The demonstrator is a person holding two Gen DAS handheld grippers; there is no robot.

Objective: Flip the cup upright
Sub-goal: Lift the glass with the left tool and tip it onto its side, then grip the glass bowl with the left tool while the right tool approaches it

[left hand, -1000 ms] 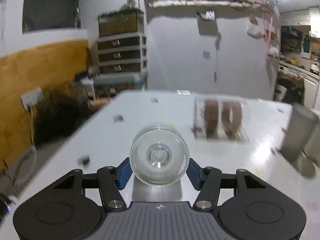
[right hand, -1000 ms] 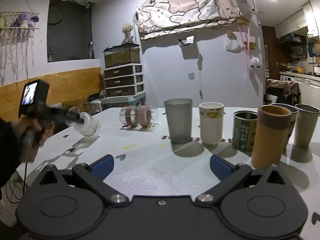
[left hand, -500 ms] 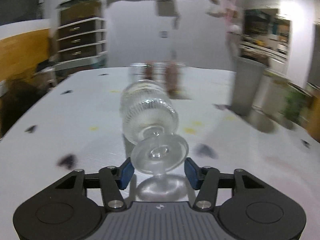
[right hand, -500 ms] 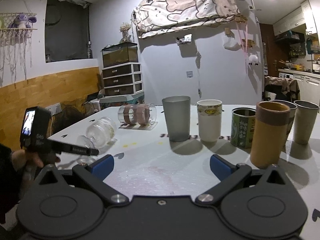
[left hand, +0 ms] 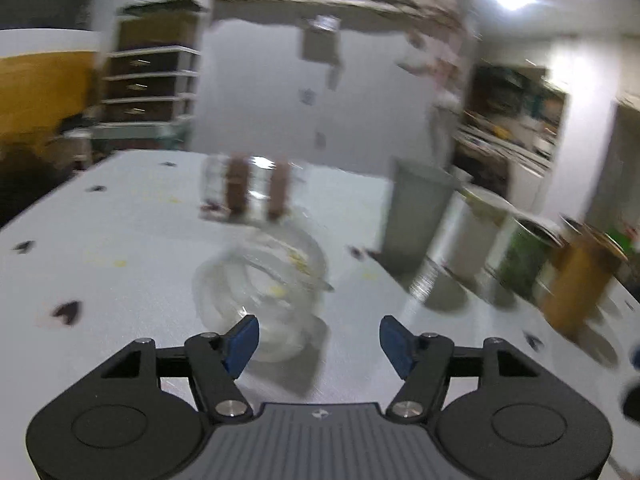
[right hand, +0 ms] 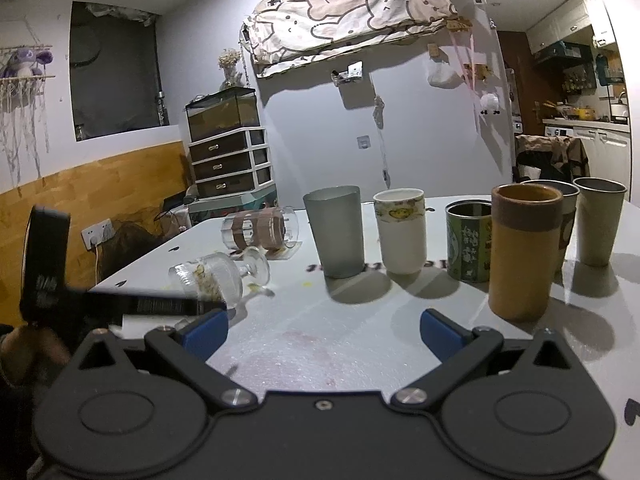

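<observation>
A clear footed glass cup lies on its side on the white table, foot toward the right. In the left wrist view it is a blurred clear shape just ahead of the left finger. My left gripper is open and empty, close behind the cup; it also shows in the right wrist view as a dark bar at the left. My right gripper is open and empty, low over the table's near side.
A second clear cup with brown bands lies on its side further back. A row of upright cups stands at the right: grey, white, green tin, tan, and two more behind.
My left gripper has opened and let go of the glass cup, which now lies free on the table. The left view has swung right. My right gripper has stayed still.
</observation>
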